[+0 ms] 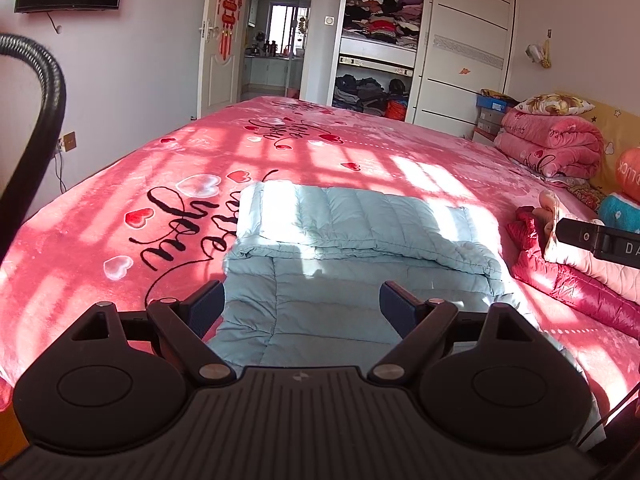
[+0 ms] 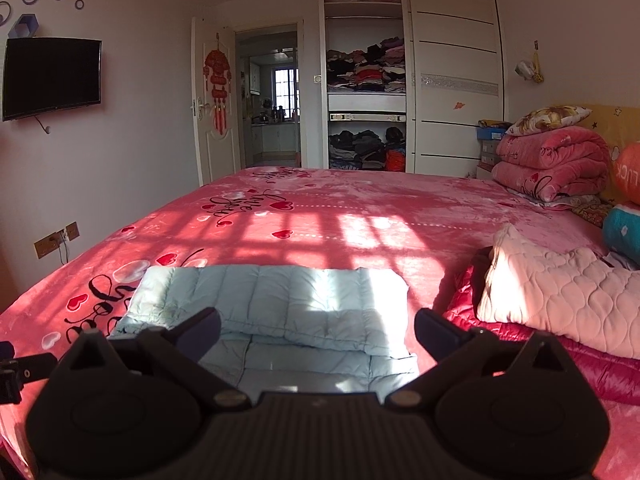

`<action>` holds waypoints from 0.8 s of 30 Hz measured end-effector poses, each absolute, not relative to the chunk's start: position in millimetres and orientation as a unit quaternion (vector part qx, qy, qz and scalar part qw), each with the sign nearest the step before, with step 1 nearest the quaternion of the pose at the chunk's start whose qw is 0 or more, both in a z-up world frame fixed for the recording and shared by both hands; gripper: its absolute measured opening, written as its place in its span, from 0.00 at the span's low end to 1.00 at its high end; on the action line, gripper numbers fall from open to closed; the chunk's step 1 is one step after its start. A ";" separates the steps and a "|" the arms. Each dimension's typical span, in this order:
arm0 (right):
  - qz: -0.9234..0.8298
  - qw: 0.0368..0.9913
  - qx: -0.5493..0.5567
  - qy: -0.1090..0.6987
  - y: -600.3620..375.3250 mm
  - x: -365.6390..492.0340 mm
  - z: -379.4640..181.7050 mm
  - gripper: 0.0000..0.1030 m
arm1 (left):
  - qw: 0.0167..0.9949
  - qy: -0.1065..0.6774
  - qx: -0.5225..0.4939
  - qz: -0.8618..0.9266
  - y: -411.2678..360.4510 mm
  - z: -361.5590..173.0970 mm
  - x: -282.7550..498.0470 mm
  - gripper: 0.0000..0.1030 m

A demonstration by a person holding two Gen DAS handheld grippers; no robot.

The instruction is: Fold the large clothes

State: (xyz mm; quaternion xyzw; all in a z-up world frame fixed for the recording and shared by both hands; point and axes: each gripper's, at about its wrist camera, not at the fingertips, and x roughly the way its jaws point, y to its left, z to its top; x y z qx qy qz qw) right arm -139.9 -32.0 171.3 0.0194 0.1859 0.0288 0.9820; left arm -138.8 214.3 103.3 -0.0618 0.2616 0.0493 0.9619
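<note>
The left tool (image 1: 302, 306) hangs spread-fingered, seemingly just above the folded blue jacket (image 1: 352, 240).

pale blue padded jacket (image 1: 320, 280) near end hidden behind left claw (image 1: 302, 304), wardrobe clothes (image 2: 366, 66) indistinct

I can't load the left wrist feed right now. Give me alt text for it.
The open left gripper hovers over a light blue puffer jacket, partly folded, on a pink heart-print bedspread. To the right lie a red puffer jacket under a pale pink quilted garment, with the right gripper's tip entering the frame. An open wardrobe stands behind.
</note>
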 end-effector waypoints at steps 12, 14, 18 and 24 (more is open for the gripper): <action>0.028 0.982 0.007 0.189 -30.0 -151.3 170.5 0.99 | 0.961 0.264 -0.062 0.051 218.2 102.1 -146.9 1.00; 0.027 0.982 0.005 0.189 -31.0 -152.6 170.0 0.99 | 0.960 0.267 -0.062 0.053 219.0 101.5 -147.2 1.00; 0.026 0.981 0.004 0.191 -32.9 -154.4 169.7 0.99 | 0.959 0.271 -0.062 0.056 218.5 100.7 -149.5 1.00; 0.021 0.981 0.003 0.194 -36.9 -157.8 167.8 0.99 | 0.958 0.275 -0.058 0.061 216.8 101.0 -151.8 1.00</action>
